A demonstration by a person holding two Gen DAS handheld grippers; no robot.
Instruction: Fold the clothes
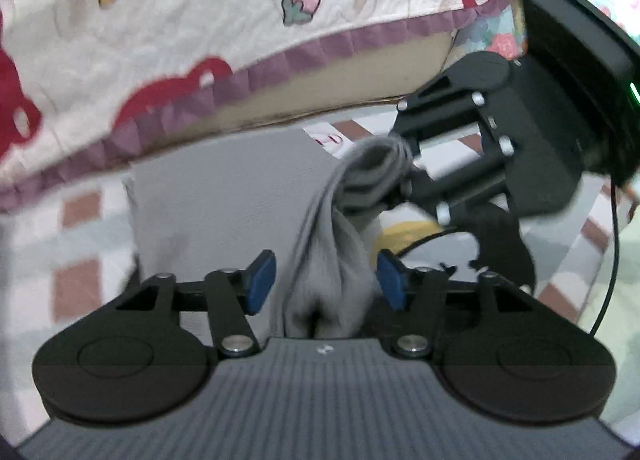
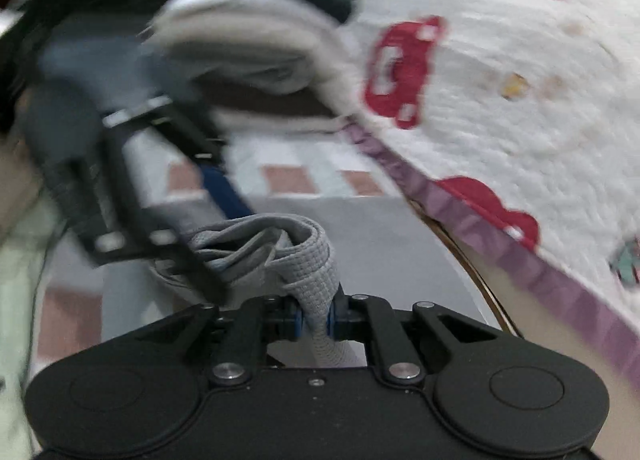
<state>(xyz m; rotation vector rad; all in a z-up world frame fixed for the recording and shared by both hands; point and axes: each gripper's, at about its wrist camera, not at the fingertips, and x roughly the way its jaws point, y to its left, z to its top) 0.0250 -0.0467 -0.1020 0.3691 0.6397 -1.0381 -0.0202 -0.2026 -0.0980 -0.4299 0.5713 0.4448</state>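
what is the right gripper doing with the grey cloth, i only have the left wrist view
observer: The right gripper is shut on a narrow band of the grey cloth. Its blue pads pinch the band from both sides.
operator: is it flat or bunched just past the fingertips
observer: Bunched. The band loops over into crumpled folds right beyond the fingertips.
operator: whats the fabric like up close
observer: A small waffle-grid weave shows clearly on the band.

Matt grey waffle-knit garment [image 2: 316,260]; quilted cotton blanket [image 1: 180,19]; black matt plastic tool [image 1: 326,280].
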